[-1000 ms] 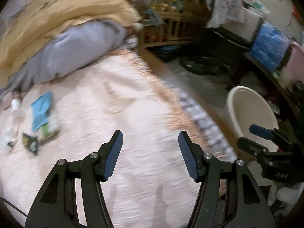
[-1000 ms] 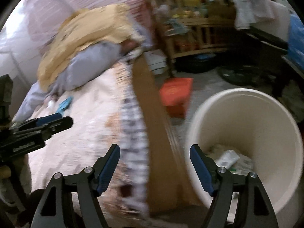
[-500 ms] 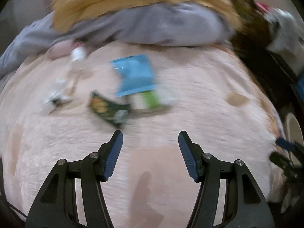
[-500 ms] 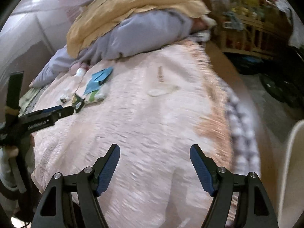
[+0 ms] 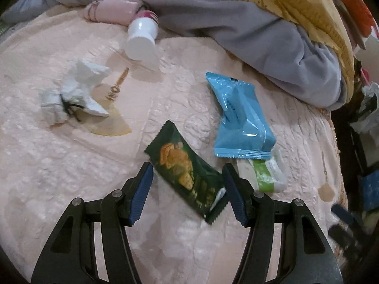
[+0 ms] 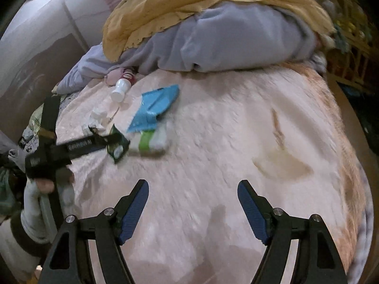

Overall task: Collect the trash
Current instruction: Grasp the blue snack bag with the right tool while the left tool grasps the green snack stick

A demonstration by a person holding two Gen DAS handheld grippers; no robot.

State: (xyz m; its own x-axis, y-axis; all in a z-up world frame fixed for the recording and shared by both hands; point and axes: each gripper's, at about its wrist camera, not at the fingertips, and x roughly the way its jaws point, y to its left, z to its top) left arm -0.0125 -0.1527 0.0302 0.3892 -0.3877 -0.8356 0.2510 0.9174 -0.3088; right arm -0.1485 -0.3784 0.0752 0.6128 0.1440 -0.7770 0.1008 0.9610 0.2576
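The left gripper (image 5: 187,179) straddles a dark green wrapper (image 5: 187,172) on the pink blanket (image 5: 71,165); its jaws have just been closing but the pads stand clear of it. A blue packet (image 5: 239,116) and a green-and-white packet (image 5: 265,172) lie just beside it, and crumpled tissue (image 5: 73,94) and a white bottle (image 5: 142,37) farther off. The right gripper (image 6: 193,203) hangs wide and empty over bare blanket.

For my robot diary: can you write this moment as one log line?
left hand-held gripper: open, closing around dark green wrapper | right hand-held gripper: open, empty
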